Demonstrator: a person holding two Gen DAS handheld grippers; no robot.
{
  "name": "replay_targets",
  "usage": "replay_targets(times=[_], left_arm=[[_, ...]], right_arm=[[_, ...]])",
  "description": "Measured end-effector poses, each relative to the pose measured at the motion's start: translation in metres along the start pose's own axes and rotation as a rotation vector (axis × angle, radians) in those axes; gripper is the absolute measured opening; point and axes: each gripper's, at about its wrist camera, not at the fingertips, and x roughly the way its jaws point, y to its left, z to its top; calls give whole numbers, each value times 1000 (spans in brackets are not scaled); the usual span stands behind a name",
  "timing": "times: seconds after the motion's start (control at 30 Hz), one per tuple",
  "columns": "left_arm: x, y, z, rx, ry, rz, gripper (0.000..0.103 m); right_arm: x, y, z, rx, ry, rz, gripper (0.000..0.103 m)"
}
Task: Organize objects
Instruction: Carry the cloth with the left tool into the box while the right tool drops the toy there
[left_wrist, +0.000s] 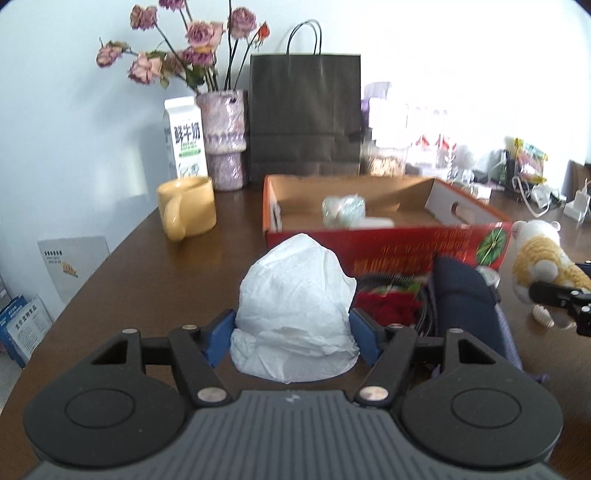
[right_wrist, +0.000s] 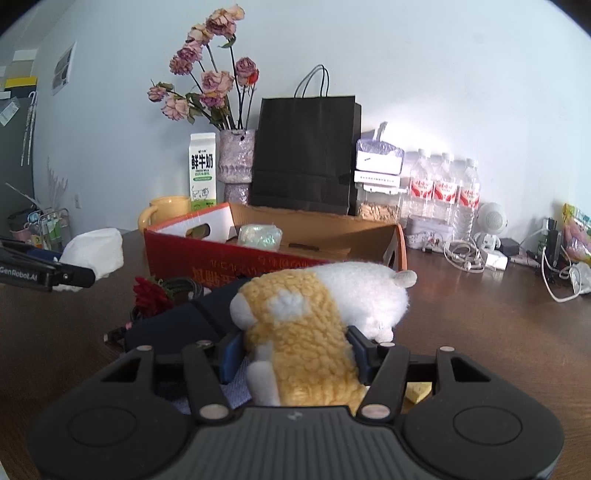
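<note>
My left gripper (left_wrist: 293, 332) is shut on a crumpled white tissue wad (left_wrist: 295, 295), its blue pads pressing both sides, held just above the brown table in front of the red cardboard box (left_wrist: 388, 243). My right gripper (right_wrist: 295, 350) is shut on a yellow and white plush toy (right_wrist: 314, 306), which also shows at the right of the left wrist view (left_wrist: 539, 258). The box (right_wrist: 221, 258) holds a pale wrapped packet (right_wrist: 260, 236). A dark blue pouch (right_wrist: 177, 325) and a red flower (right_wrist: 151, 295) lie between the grippers and the box.
A yellow mug (left_wrist: 188, 210), a milk carton (left_wrist: 184, 140), a vase of dried roses (left_wrist: 225, 140) and a black paper bag (left_wrist: 306, 114) stand behind the box. Water bottles (right_wrist: 443, 184), a tin and tangled cables (right_wrist: 465, 254) crowd the back right. The table's edge (left_wrist: 92, 273) runs along the left.
</note>
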Motion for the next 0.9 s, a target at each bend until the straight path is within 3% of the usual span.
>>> replay_targets(times=[0.5, 0.9], left_arm=[[23, -30, 70, -36, -138, -64, 68], [90, -34, 104, -72, -128, -57, 68]], right_arm=[[42, 16, 67, -71, -98, 18, 57], [122, 2, 97, -55, -73, 1, 57]])
